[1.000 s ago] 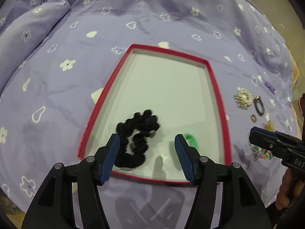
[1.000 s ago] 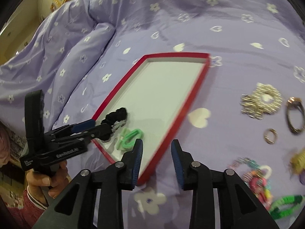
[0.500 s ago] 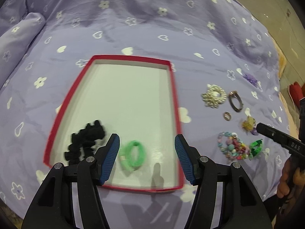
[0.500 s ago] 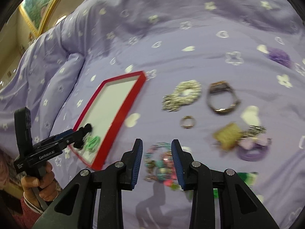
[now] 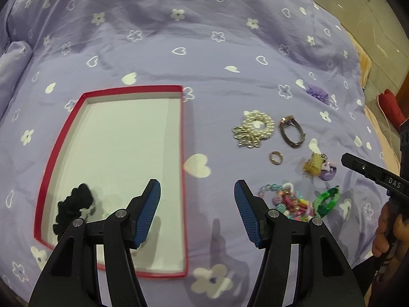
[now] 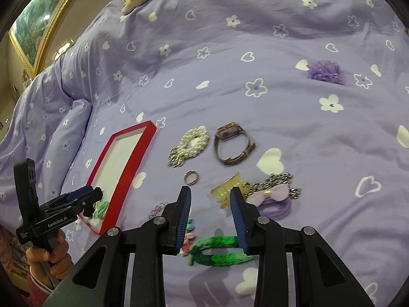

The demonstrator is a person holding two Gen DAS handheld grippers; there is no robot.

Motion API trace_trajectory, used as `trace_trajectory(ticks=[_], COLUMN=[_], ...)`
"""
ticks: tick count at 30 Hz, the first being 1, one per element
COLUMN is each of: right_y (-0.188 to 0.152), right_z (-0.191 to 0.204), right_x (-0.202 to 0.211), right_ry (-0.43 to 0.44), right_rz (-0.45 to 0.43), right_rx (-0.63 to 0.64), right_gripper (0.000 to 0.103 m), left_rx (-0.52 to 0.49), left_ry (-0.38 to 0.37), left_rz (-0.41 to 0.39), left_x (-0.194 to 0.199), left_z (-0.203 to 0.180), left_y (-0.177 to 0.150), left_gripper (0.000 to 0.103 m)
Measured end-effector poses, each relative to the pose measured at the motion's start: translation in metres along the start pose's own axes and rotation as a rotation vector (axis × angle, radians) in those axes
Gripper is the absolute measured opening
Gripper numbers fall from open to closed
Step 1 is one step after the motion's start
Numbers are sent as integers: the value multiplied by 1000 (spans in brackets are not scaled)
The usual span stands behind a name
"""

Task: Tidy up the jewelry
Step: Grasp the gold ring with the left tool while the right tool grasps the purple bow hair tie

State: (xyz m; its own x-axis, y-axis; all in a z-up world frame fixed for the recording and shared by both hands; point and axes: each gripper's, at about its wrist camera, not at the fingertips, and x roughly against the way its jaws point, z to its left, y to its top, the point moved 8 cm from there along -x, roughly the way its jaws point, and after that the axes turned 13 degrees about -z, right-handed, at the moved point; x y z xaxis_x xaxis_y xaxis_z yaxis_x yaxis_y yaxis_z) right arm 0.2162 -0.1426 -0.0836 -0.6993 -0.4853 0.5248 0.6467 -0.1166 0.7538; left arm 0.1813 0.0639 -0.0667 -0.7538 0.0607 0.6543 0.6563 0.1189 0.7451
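Red-rimmed tray [image 5: 182, 138] lies on the purple bedspread [image 5: 204, 51], white floor largely bare. Contents: one black scrunchie [image 5: 72, 204] at the near left corner; in the right wrist view, a light green hair tie [image 6: 100, 209] shows in the same near end, partly masked by the left gripper's tip. In the left wrist view that green tie is hidden behind the gripper's own finger.

Left gripper [image 5: 196, 212]: jaws wide apart, nothing between them, held over the tray's right rim. Right gripper [image 6: 210, 218]: jaws parted, holding nothing, above the loose pieces.

Loose pieces on the bedspread, right of the tray and apart from it: pearl hair ring [image 6: 190, 145], wristwatch [image 6: 231, 146] beside it, small gold ring [image 6: 191, 177], yellow claw clip [image 6: 227, 192], lilac bow tie [image 6: 271, 199] touching a metal chain, coloured bead bracelet [image 5: 291, 202], dark green braided band [image 6: 219, 252], purple pompom [image 6: 326, 72] well apart at the far side.

Bead bracelet is mostly covered by the right gripper's finger in its own view. The braided band's far end is cut off behind the right finger; its near end is blurred. The chain's form cannot be made out.
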Motion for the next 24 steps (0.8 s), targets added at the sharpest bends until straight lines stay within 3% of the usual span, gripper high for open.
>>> trace_trajectory(ticks=[13,16,24], right_y=[-5,-5,-9], right_z=[-28,-31,-56], right_x=[2,1,-3], right_ry=[-40,-59,-118], right_rz=[10,8,23], right_rx=[-4,32,56], right_gripper=[34,41,42], left_rx=[-54,-67,-116], left_ry=[-54,-66,-98], left_rz=[45,58,87], left_x=[-26,-35,-61], left_z=[-40,-50,-80], left_y=[-5,-8,-10], left_gripper=[59,59,59])
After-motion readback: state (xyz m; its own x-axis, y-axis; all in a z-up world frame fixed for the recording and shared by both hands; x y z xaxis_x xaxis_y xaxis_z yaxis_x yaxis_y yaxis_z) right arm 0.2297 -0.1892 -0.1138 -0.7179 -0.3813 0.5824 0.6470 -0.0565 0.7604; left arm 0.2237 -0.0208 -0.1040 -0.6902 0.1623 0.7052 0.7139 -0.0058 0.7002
